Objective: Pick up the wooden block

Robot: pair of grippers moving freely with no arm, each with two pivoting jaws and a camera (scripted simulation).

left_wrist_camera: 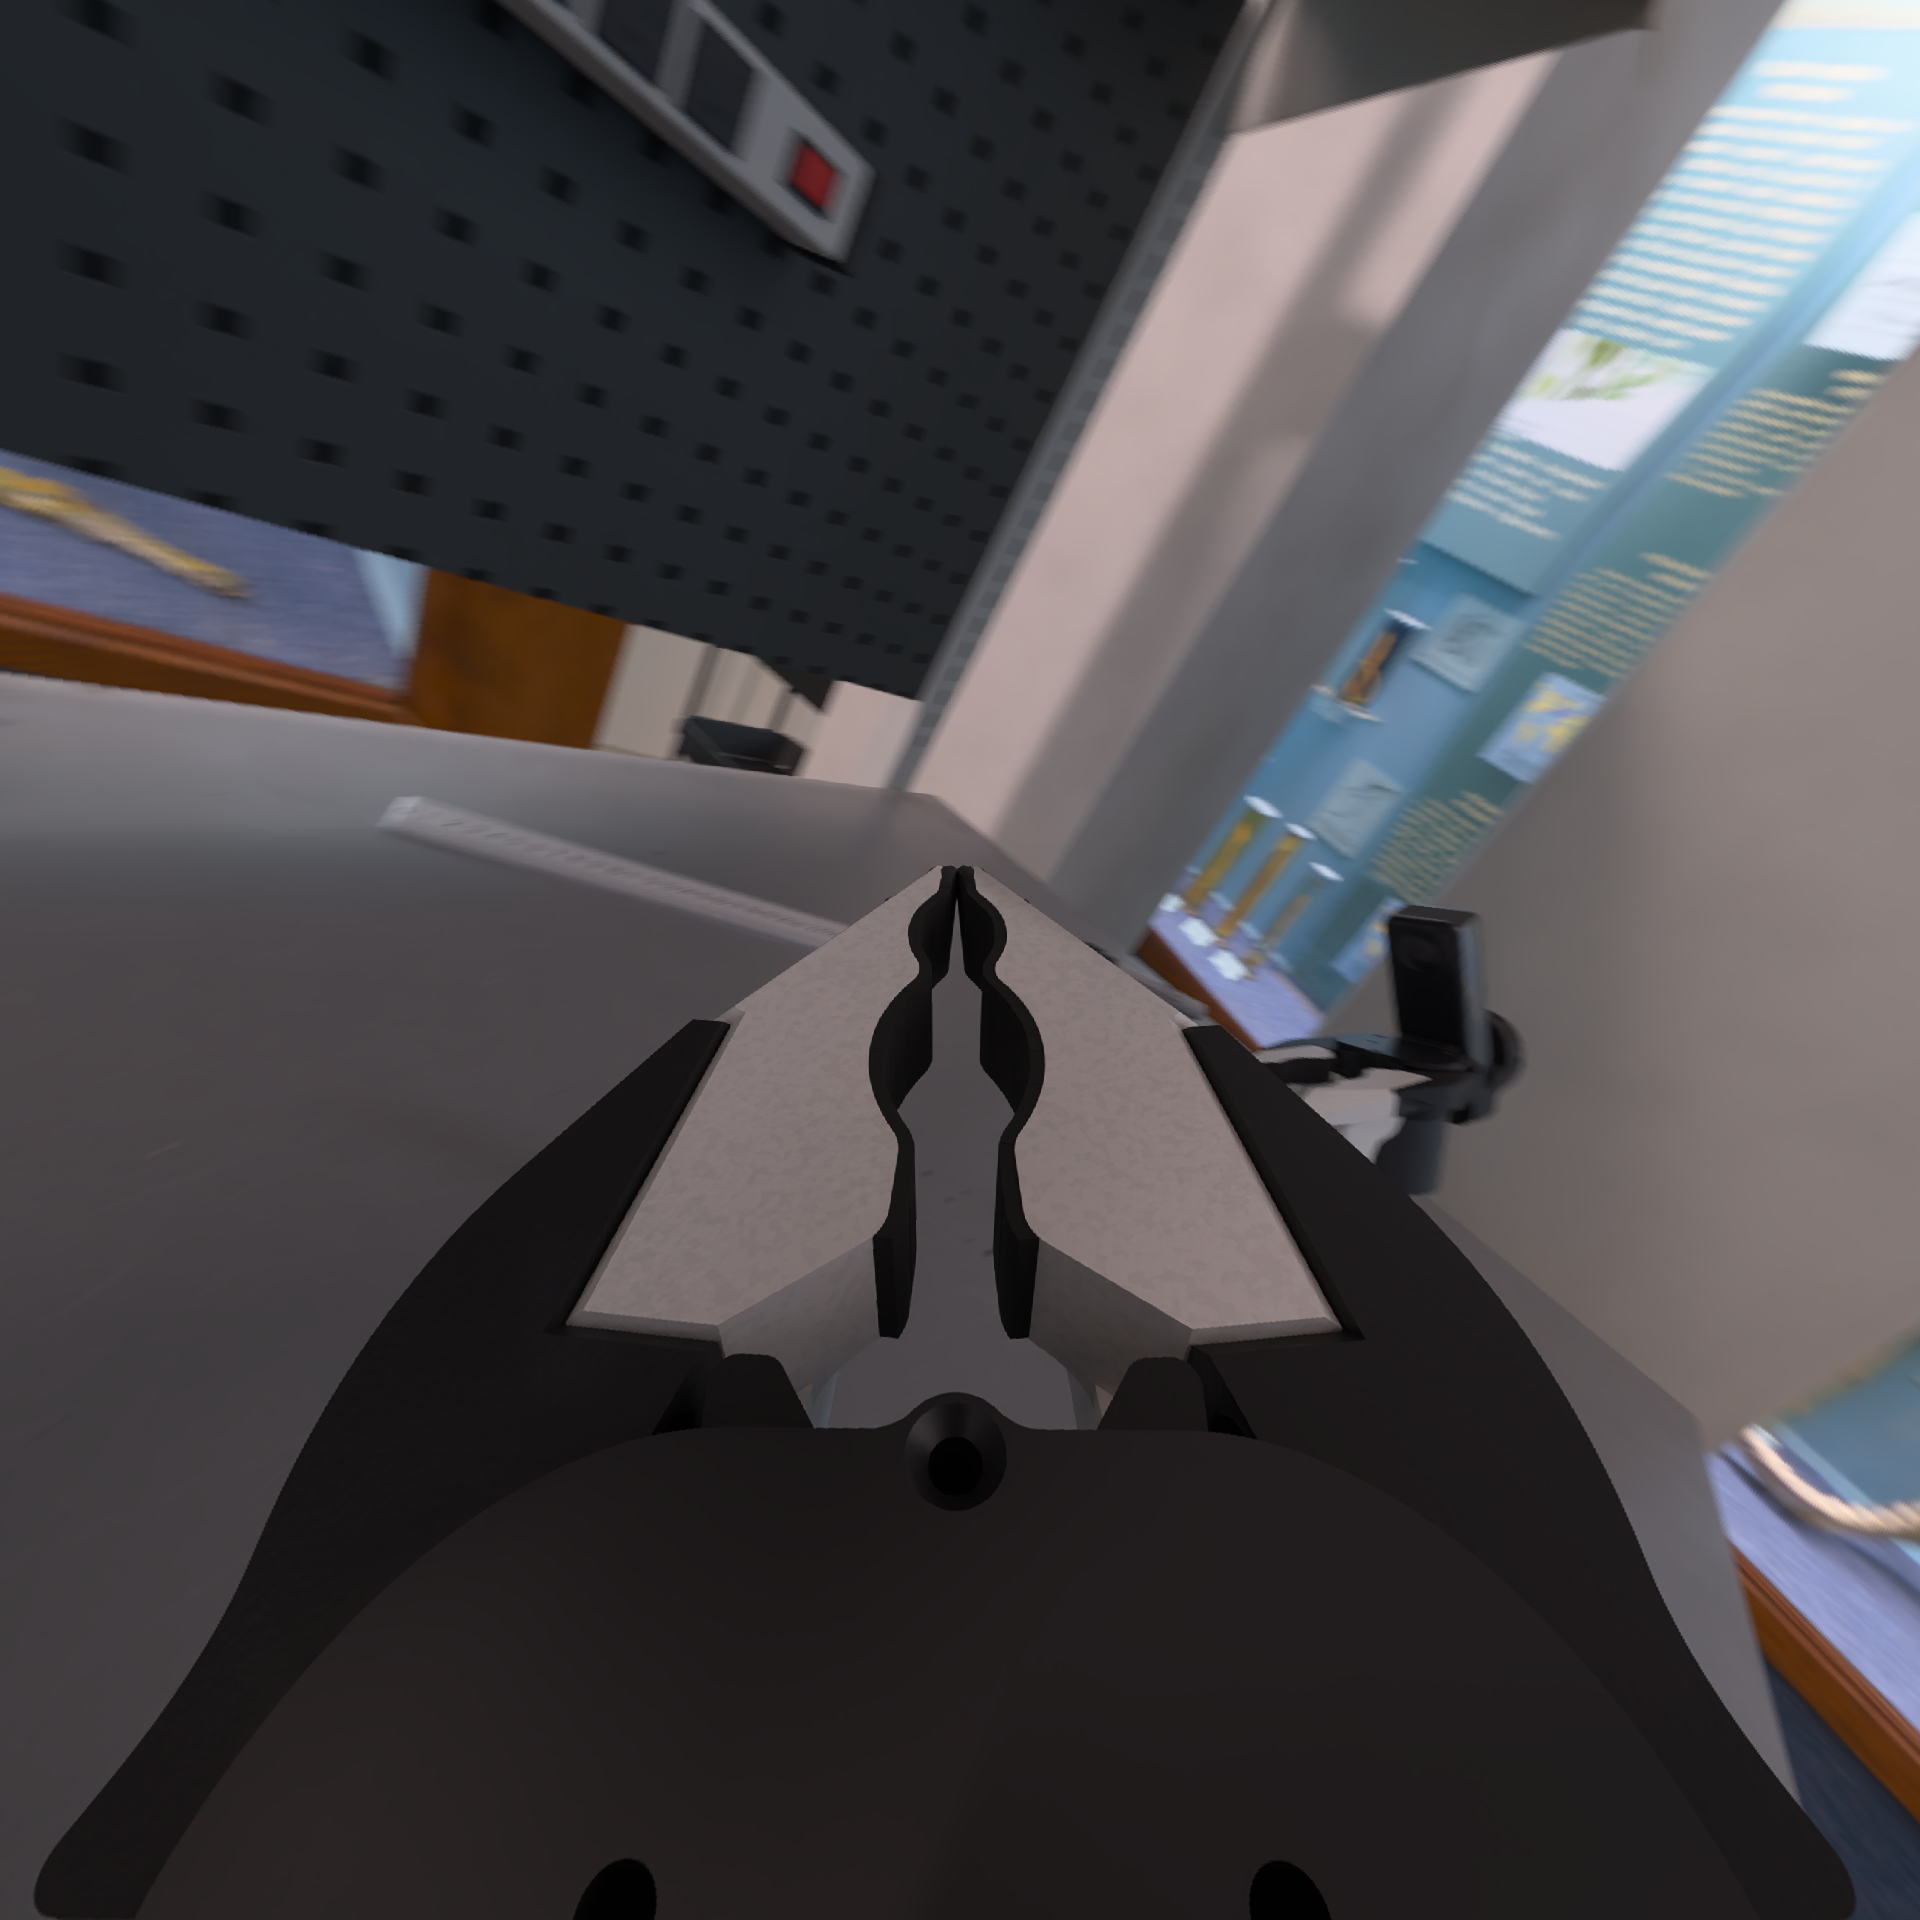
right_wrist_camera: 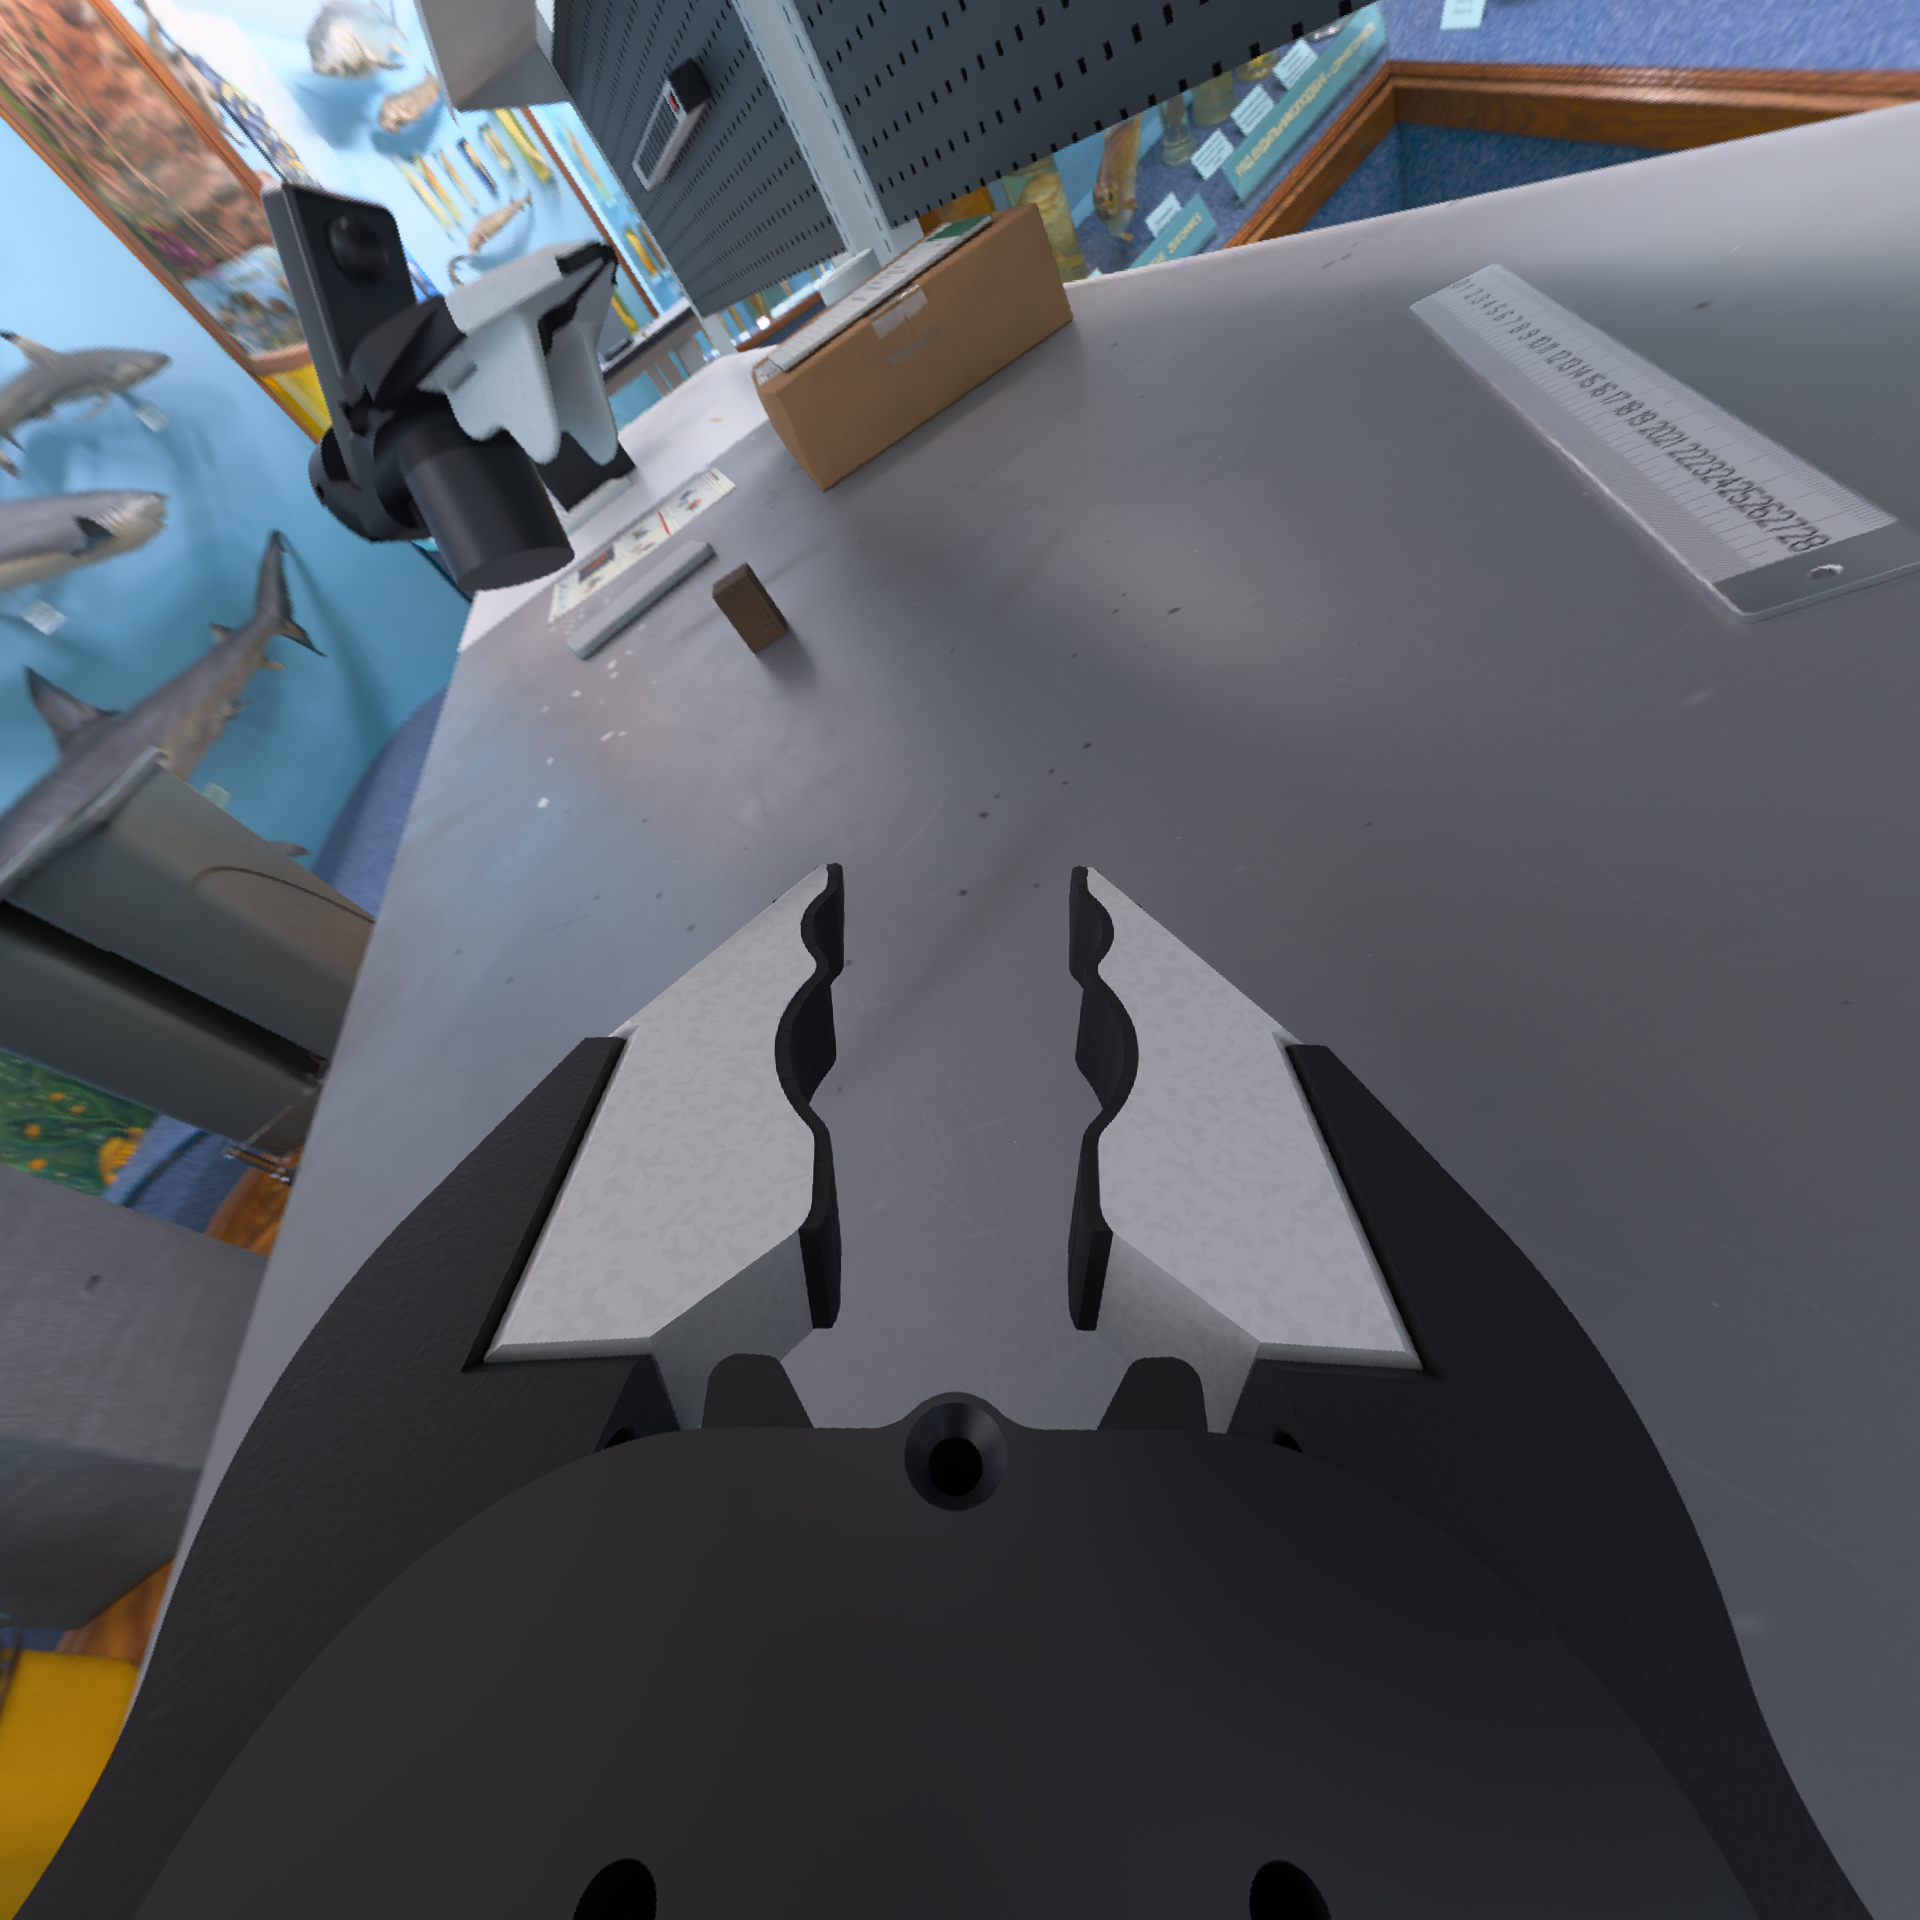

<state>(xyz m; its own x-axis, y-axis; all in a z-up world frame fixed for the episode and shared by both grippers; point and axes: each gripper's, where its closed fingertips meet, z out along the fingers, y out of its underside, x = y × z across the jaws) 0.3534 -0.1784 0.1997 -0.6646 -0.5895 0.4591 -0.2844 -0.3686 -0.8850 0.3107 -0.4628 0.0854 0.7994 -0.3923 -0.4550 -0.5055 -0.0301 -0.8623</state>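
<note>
Right tool [right_wrist_camera: 954, 883] apart, left tool [left_wrist_camera: 957, 878] together; wooden block [right_wrist_camera: 750, 608] beside grey bar [right_wrist_camera: 642, 600].

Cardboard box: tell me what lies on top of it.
On the cardboard box lies a flat grey strip with a green end. The pegboard overhang covers the box's far edge.

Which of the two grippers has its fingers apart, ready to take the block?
The right gripper: its jaws stand apart over the table. The left gripper has its fingertips touching, holding nothing.
</note>
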